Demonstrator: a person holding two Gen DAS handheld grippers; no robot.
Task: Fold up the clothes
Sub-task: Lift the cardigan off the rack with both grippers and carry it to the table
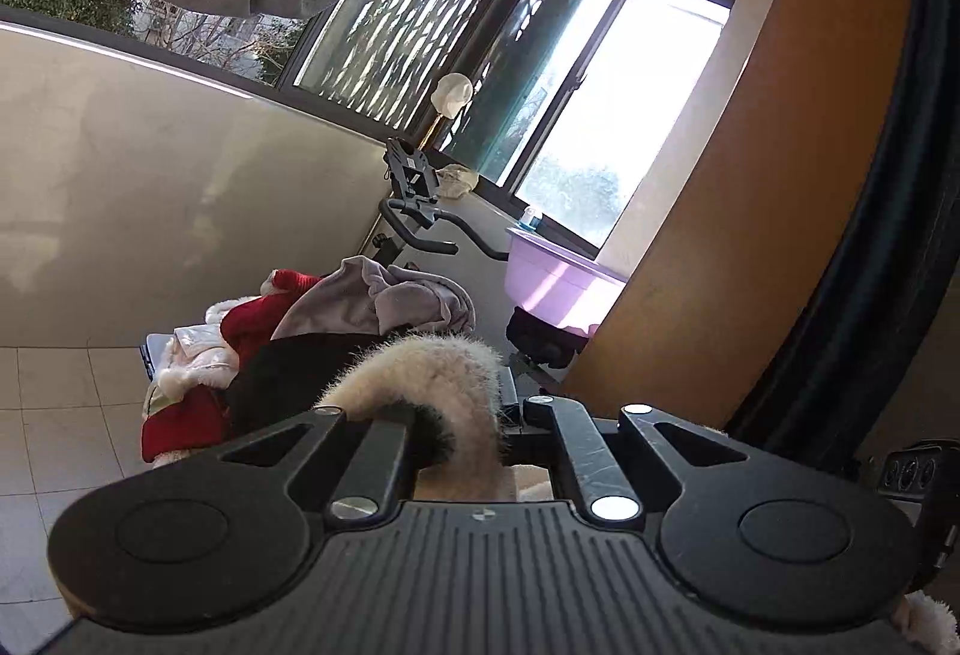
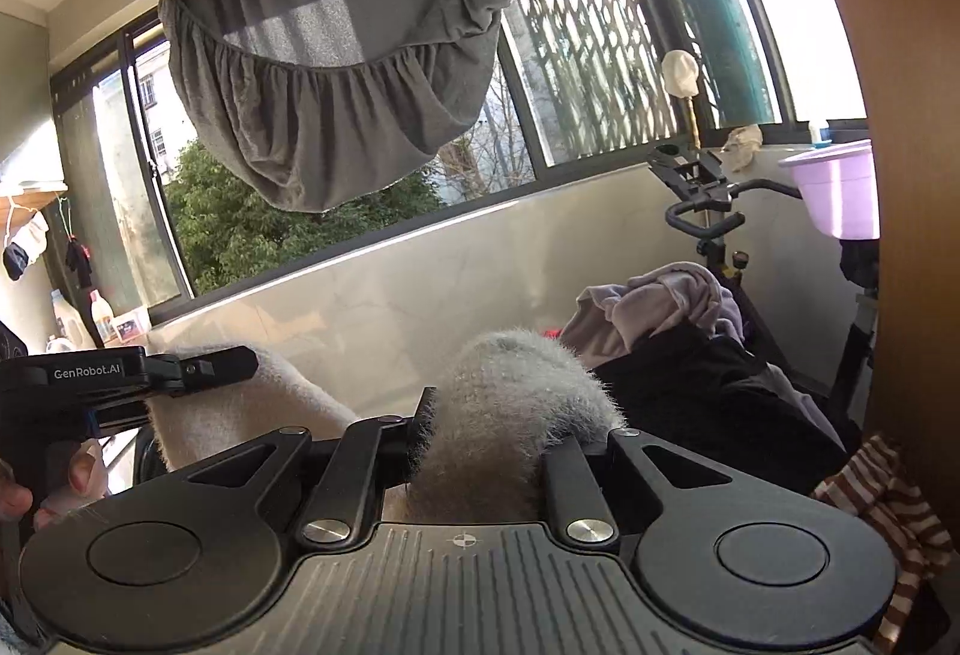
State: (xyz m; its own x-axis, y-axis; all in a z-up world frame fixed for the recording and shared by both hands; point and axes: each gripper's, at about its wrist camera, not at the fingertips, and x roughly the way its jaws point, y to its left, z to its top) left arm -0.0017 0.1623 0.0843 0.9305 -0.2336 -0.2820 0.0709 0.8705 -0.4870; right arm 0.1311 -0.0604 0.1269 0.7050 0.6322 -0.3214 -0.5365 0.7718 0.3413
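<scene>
A cream fuzzy garment (image 1: pixel 432 373) bulges up between the jaws of my left gripper (image 1: pixel 465 439), which is shut on it. In the right wrist view the same fluffy fabric (image 2: pixel 516 385) is pinched in my right gripper (image 2: pixel 498 433), also shut on it. At that view's left edge the left gripper (image 2: pixel 249 355) holds another part of the garment, which hangs below it, and a hand shows under it. Beyond both grippers lies a pile of clothes: a black piece (image 1: pixel 288 373) (image 2: pixel 690 385), a red one (image 1: pixel 252 325) and a lilac one (image 1: pixel 384 301) (image 2: pixel 660 301).
A grey sheet (image 2: pixel 336 54) hangs from a rack overhead. An exercise bike (image 2: pixel 708 211) and a purple basin (image 2: pixel 840 187) stand behind the pile by the windows. A wooden panel (image 1: pixel 750 175) closes the right side. A striped cloth (image 2: pixel 882 511) lies at lower right. Bottles (image 2: pixel 78 319) stand on the sill.
</scene>
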